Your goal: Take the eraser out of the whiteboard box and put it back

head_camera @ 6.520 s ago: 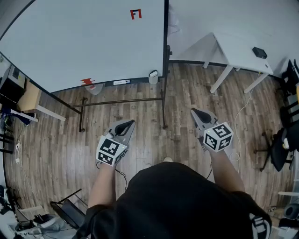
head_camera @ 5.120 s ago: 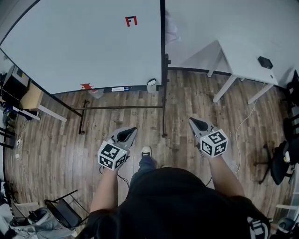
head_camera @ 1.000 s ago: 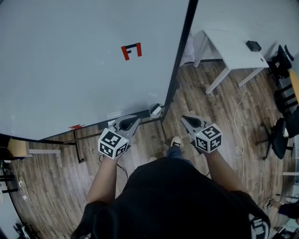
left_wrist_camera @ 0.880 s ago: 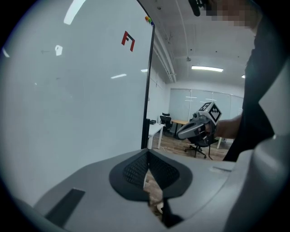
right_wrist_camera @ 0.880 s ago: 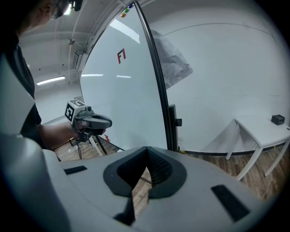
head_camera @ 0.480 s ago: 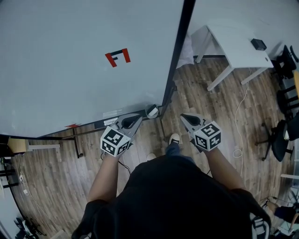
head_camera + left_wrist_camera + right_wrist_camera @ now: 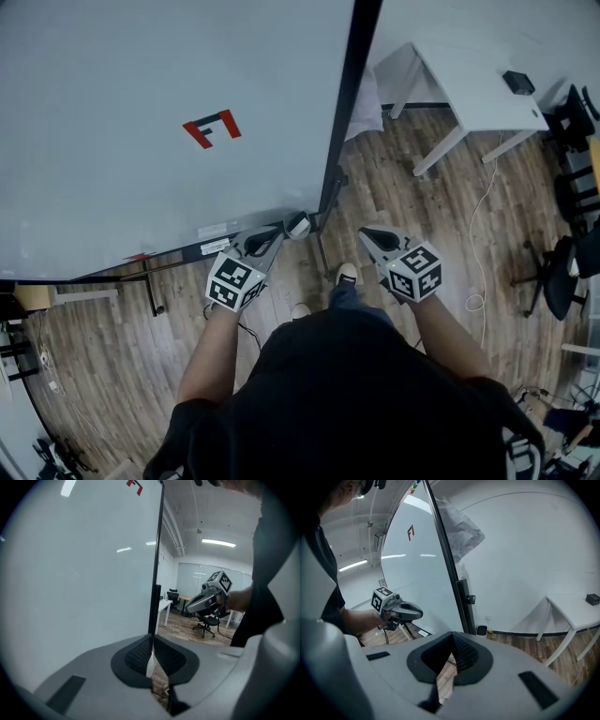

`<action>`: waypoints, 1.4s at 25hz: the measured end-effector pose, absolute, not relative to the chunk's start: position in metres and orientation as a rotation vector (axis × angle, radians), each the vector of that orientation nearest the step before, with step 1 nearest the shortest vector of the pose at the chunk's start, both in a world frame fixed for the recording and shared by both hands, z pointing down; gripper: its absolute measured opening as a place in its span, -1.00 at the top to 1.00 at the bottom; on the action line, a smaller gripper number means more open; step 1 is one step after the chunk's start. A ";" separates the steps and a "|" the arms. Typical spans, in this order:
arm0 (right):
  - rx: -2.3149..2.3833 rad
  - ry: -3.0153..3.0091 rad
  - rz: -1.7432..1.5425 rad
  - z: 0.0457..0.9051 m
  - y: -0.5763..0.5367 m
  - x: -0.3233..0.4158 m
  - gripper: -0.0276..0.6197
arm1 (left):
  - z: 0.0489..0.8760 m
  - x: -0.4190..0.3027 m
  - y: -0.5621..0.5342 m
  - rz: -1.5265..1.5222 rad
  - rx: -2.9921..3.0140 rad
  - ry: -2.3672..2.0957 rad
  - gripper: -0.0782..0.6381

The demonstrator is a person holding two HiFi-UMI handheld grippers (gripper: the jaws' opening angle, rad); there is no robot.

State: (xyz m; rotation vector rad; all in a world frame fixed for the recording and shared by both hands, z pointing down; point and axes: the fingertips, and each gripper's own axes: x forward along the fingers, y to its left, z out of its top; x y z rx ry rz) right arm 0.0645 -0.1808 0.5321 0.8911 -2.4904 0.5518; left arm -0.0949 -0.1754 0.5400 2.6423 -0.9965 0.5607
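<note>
A big whiteboard (image 7: 141, 112) with a red mark (image 7: 211, 127) fills the upper left of the head view. At the right end of its bottom tray sits a small white box (image 7: 297, 225), also seen in the right gripper view as the box (image 7: 482, 630) by the black frame. No eraser shows. My left gripper (image 7: 278, 232) is shut and empty, its tip just left of the box. Its pads (image 7: 140, 656) meet in front of the board. My right gripper (image 7: 364, 232) is shut and empty, hanging over the floor to the right of the frame.
The board's black frame post (image 7: 342, 122) stands between the two grippers. A white table (image 7: 469, 89) with a small black object (image 7: 518, 82) stands at the upper right. Office chairs (image 7: 562, 272) and a floor cable (image 7: 483, 244) are at the right. My shoe (image 7: 345, 275) is below.
Both grippers have come closer to the whiteboard's bottom tray. The left gripper's tip has drawn up beside the white box. The red mark has slid left in the head view.
</note>
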 end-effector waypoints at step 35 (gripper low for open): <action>0.813 -2.418 0.654 0.583 -0.177 0.082 0.93 | 0.655 -0.059 -0.213 0.801 2.506 -0.911 0.27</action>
